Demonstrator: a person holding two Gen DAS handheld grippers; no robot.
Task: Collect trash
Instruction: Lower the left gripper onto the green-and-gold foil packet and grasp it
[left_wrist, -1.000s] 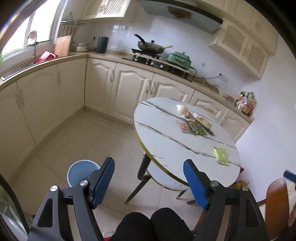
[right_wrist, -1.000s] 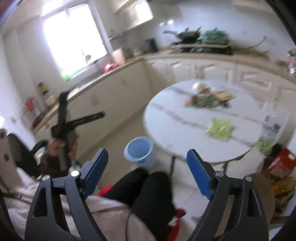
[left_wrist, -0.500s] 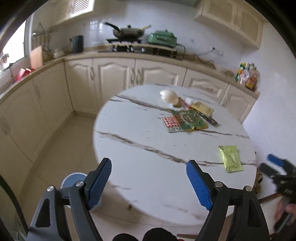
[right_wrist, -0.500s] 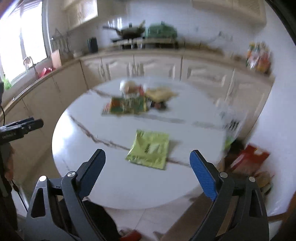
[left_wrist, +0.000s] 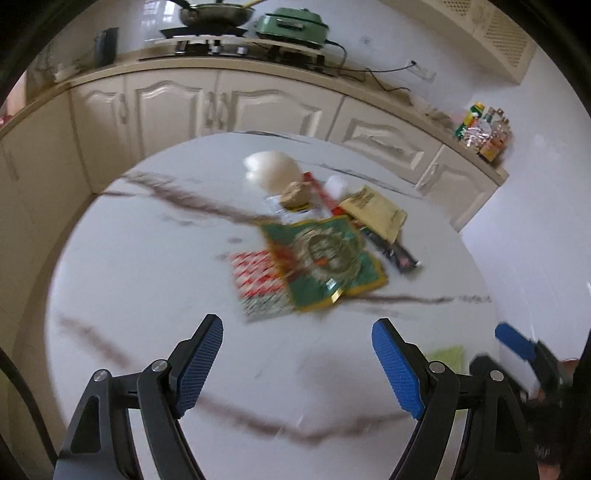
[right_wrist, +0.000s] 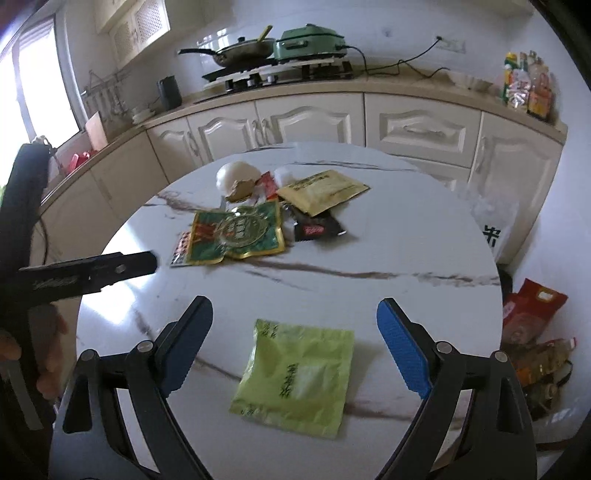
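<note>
Several pieces of trash lie on a round white marble table (left_wrist: 147, 280) (right_wrist: 406, 243). A pile sits at its far side: a green foil packet (left_wrist: 325, 258) (right_wrist: 236, 234), a red-and-white packet (left_wrist: 255, 269), a yellow packet (left_wrist: 373, 212) (right_wrist: 321, 190), a black wrapper (left_wrist: 395, 254) (right_wrist: 317, 229) and a white crumpled ball (left_wrist: 273, 171) (right_wrist: 236, 175). My left gripper (left_wrist: 297, 328) (right_wrist: 88, 273) is open above the table, just short of the pile. A lime-green packet (right_wrist: 295, 376) (left_wrist: 445, 356) lies apart near the front edge. My right gripper (right_wrist: 295, 308) (left_wrist: 515, 341) hangs open over it, nothing between its fingers.
Cream cabinets and a counter run behind the table, with a pan (right_wrist: 240, 48) and a green cooker (right_wrist: 310, 40) on the hob. Bottles (right_wrist: 524, 85) stand at the counter's right end. Food bags (right_wrist: 532, 314) lie on the floor right of the table.
Both grippers have swung in over the table and come lower. The pile is now much nearer my left gripper, the lime packet nearer my right. The blue bin has left view.
</note>
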